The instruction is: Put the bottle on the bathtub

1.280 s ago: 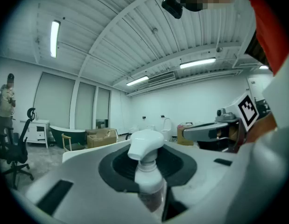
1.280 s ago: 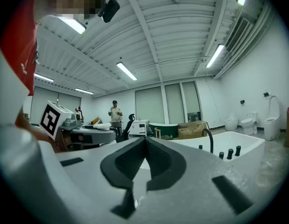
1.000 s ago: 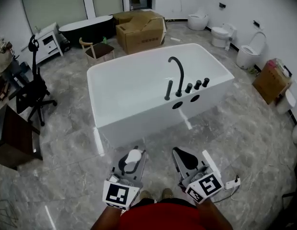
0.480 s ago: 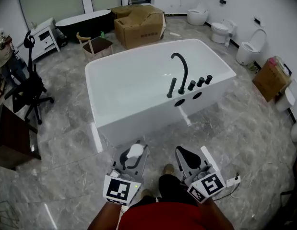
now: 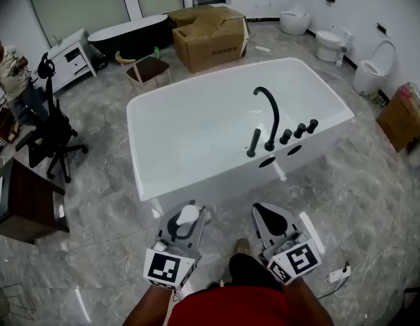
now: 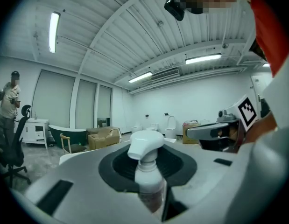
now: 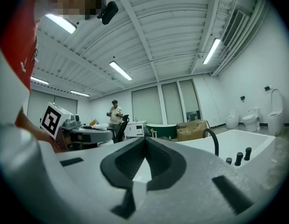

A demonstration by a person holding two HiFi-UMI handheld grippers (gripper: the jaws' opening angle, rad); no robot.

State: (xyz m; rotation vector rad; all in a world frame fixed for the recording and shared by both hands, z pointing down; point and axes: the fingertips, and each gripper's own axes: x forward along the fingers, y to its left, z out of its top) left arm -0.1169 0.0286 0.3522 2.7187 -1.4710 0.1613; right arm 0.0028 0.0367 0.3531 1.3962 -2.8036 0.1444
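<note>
Bottle [image 5: 188,214] with white nozzle cap, upright, clamped in left gripper [image 5: 184,226] at near left, just short of white bathtub [image 5: 196,178]. Black faucet [image 5: 269,111] on tub's right rim. Right gripper [image 5: 269,217] near right, jaws pressed together, nothing between.

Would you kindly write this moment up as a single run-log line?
left gripper: shut on bottle | right gripper: shut, empty | bathtub: ahead, bottle not yet on it

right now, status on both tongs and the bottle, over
Left tongs shut on bottle, pump up. Right tongs shut, empty. Bathtub just ahead, bottle not yet on it. Black faucet on near rim.
</note>
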